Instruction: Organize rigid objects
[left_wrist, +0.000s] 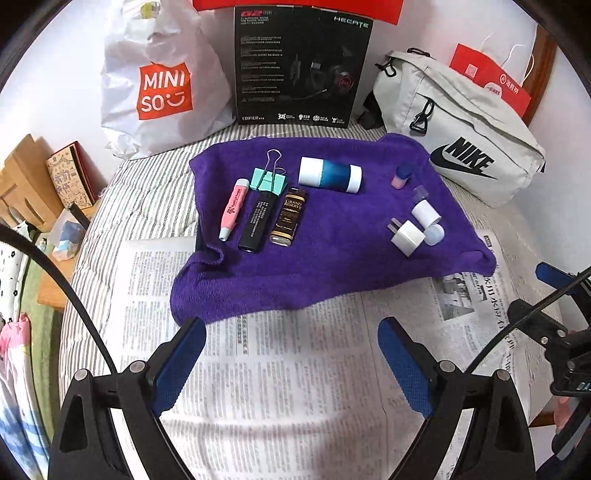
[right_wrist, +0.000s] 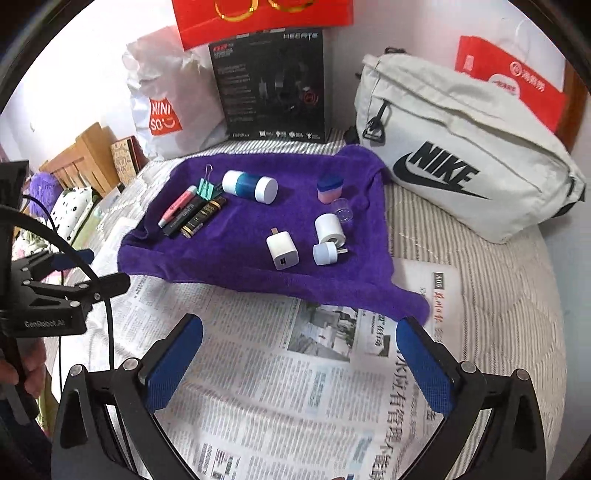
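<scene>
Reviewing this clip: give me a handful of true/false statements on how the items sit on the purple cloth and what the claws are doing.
1. Both claws are open and hold nothing. True: left claw, right claw.
2. The pink pen lies beside the black marker. True.
3. The blue-and-white cylinder stands upright. False: it lies on its side.
4. The purple cloth lies partly over a newspaper. True.
5. The white charger cube sits on the newspaper. False: it is on the cloth.
6. The green binder clip is at the cloth's right end. False: it is with the pens on the left.
</scene>
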